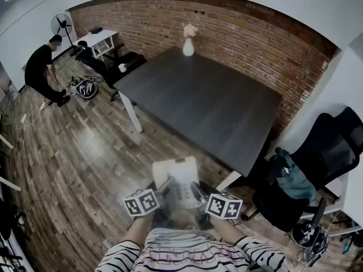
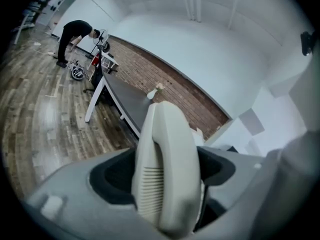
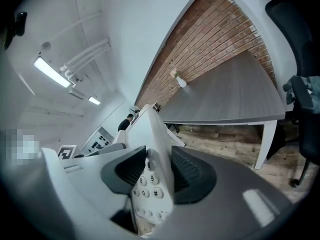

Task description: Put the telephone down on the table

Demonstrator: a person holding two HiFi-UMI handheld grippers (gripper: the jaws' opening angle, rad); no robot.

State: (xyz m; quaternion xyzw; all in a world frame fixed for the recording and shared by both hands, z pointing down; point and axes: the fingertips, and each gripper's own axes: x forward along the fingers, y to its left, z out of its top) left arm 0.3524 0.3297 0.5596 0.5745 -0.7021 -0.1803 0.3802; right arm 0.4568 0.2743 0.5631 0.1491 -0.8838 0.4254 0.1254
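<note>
The telephone (image 1: 177,177) hangs at chest height over the wooden floor, short of the dark table (image 1: 198,101), which lies ahead; its long axis points away from the person toward the near table corner. The left gripper (image 1: 163,192) is clamped on its handset (image 2: 167,164) side, the right gripper (image 1: 198,194) on its keypad (image 3: 147,181) edge, so neither is nearer. Only the head view shows the gap to the table, while the gripper views show each clamp.

The head view looks steeply down from the person's head, with the table (image 1: 198,103) lying ahead. The left and right gripper views sit close behind their jaws, facing that same table and brick wall (image 1: 227,21).
</note>
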